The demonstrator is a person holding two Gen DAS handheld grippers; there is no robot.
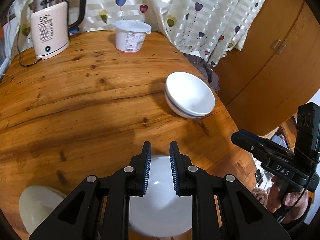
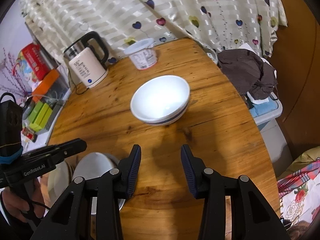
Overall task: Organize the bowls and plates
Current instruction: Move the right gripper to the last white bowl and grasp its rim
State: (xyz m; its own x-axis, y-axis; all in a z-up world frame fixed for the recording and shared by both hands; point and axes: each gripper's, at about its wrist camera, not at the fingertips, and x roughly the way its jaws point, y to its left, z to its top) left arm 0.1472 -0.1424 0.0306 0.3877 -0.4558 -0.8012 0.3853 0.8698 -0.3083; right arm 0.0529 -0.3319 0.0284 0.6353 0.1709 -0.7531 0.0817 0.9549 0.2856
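Observation:
A white bowl with a blue stripe (image 1: 190, 95) sits near the right edge of the round wooden table (image 1: 80, 100); it also shows mid-table in the right wrist view (image 2: 160, 100). My left gripper (image 1: 160, 150) is open and hovers over a second white bowl (image 1: 160, 200) at the near edge. A cream plate (image 1: 38, 206) lies to its left. My right gripper (image 2: 161, 152) is open and empty above bare wood, short of the striped bowl. The near bowl (image 2: 94, 166) and plate (image 2: 58, 180) show at the lower left of the right wrist view.
A pink electric kettle (image 1: 50, 30) with its cord and a white lidded tub (image 1: 131, 35) stand at the back of the table. A heart-patterned curtain (image 1: 190, 10) hangs behind. A brown cloth (image 2: 248, 74) lies on a bin beside the right edge. Boxes (image 2: 40, 92) clutter the left.

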